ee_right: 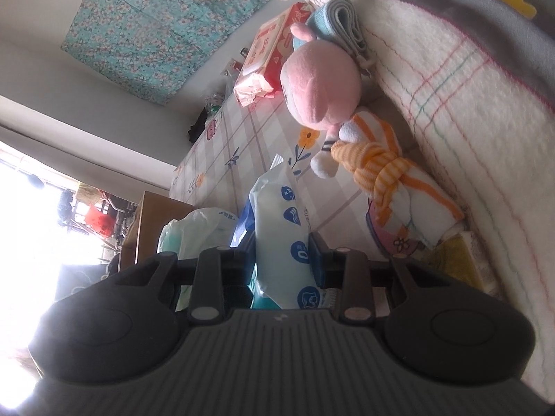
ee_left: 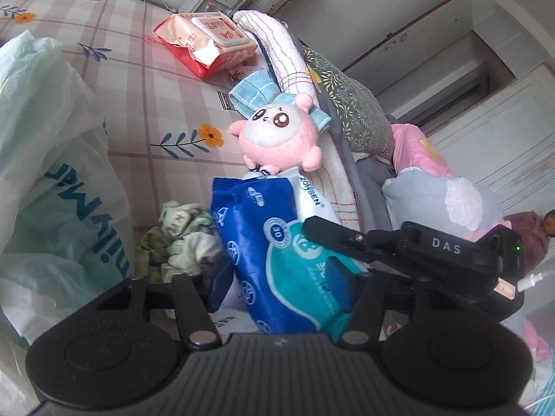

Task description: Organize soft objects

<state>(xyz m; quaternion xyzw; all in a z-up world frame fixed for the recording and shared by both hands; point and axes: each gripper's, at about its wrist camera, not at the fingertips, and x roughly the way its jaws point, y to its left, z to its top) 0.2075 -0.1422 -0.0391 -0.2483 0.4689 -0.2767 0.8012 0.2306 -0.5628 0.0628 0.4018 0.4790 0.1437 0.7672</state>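
My left gripper (ee_left: 277, 274) is shut on a blue and teal wipes pack (ee_left: 274, 242) and holds it upright over the bed. My right gripper (ee_right: 282, 253) is shut on the same pack (ee_right: 282, 208), seen here by its pale side; its black body (ee_left: 416, 246) reaches in from the right in the left wrist view. A pink plush toy (ee_left: 277, 138) lies just beyond the pack, against a folded white blanket (ee_left: 298, 66). It also shows in the right wrist view (ee_right: 322, 83), next to an orange striped towel (ee_right: 399, 180).
A pale green plastic bag (ee_left: 52, 159) stands at the left. A crumpled green cloth (ee_left: 180, 239) lies beside the pack. A red and white wipes pack (ee_left: 208, 41) lies farther on the checked bedsheet (ee_left: 138, 104). Folded blankets and pillows (ee_left: 350, 104) pile at the right.
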